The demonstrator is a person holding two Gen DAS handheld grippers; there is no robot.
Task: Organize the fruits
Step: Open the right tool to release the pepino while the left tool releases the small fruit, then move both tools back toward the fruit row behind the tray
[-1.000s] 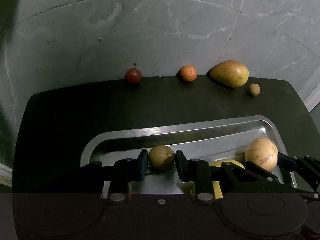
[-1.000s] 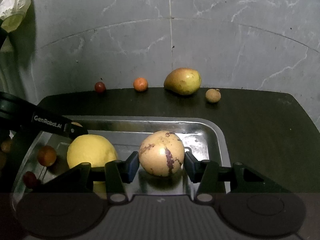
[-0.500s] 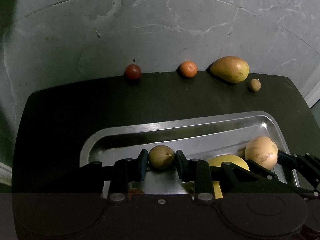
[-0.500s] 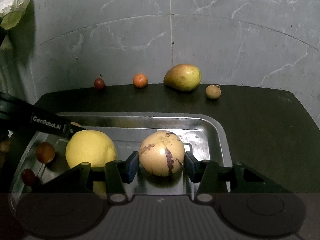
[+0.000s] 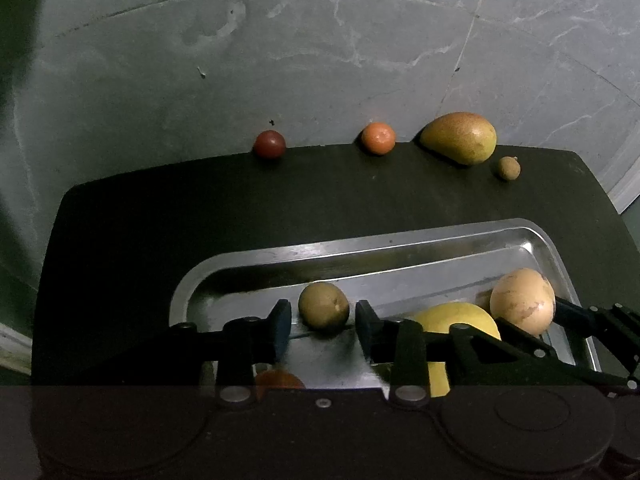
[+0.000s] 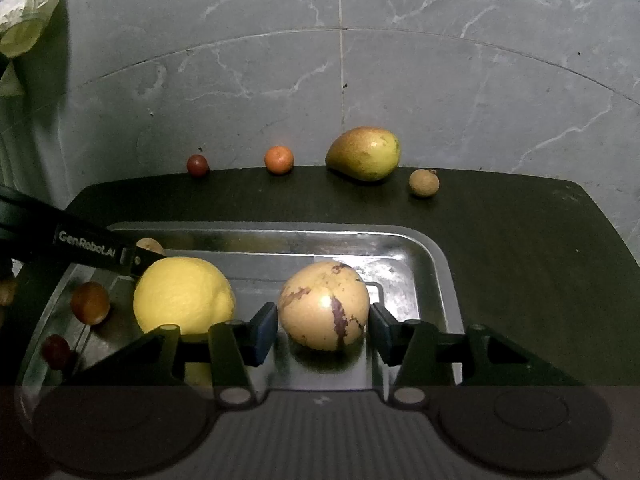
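My left gripper (image 5: 322, 314) stands open over the steel tray (image 5: 360, 246). A small brown-green round fruit (image 5: 323, 305) sits between its pads with a slim gap on each side. My right gripper (image 6: 323, 322) is shut on a tan fruit with purple streaks (image 6: 323, 306) over the right half of the tray (image 6: 280, 236). That tan fruit (image 5: 522, 300) also shows at the right of the left wrist view. A large yellow fruit (image 6: 184, 296) lies in the tray to its left.
Along the black table's far edge, by the grey wall, lie a small red fruit (image 6: 197, 165), a small orange (image 6: 279, 159), a mango (image 6: 364, 153) and a little brown fruit (image 6: 424, 183). Two small reddish fruits (image 6: 90, 303) lie at the tray's left end. The left gripper's arm (image 6: 80, 246) crosses there.
The left gripper's pads have parted slightly from the small brown-green fruit, which they touched before. The right gripper stays shut on the tan fruit and has barely moved.
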